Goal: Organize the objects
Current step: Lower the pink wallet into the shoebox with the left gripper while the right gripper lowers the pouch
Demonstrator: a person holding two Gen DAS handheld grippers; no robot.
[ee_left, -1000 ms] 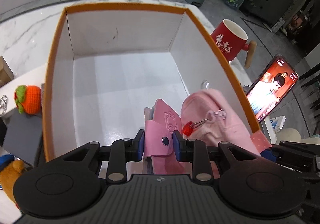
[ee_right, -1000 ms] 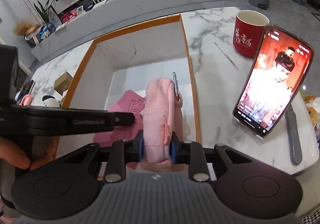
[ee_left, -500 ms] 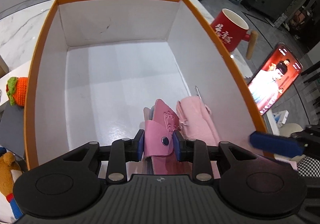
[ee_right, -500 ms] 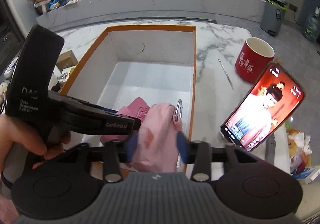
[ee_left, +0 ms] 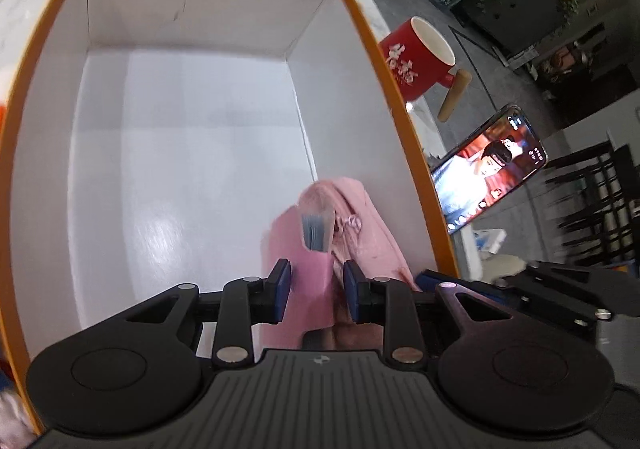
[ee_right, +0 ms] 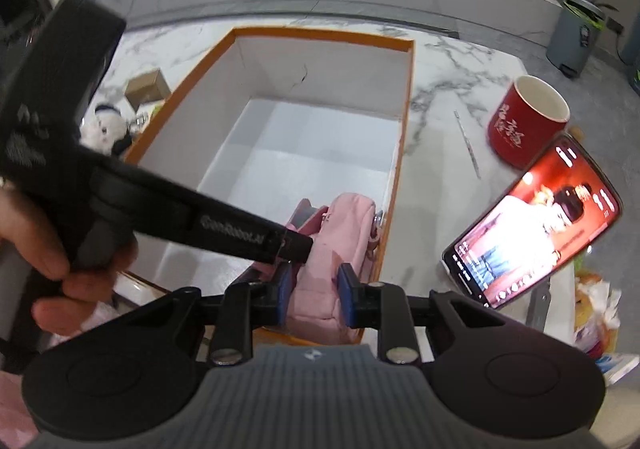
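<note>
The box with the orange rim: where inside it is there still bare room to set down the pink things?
Most of the white floor of the box is bare: the far end and the left side. It is crowded only at the near right corner, where the pink pouch and pink wallet sit against the right wall.

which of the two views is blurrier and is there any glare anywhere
Left wrist view: motion smear on the pink pouch and the dark furniture at right; soft sheen on the floor of the white box. Right wrist view: sharper at centre, though the other hand-held gripper and hand at left are blurred; the phone screen blows out white; fisheye bends the counter.
</note>
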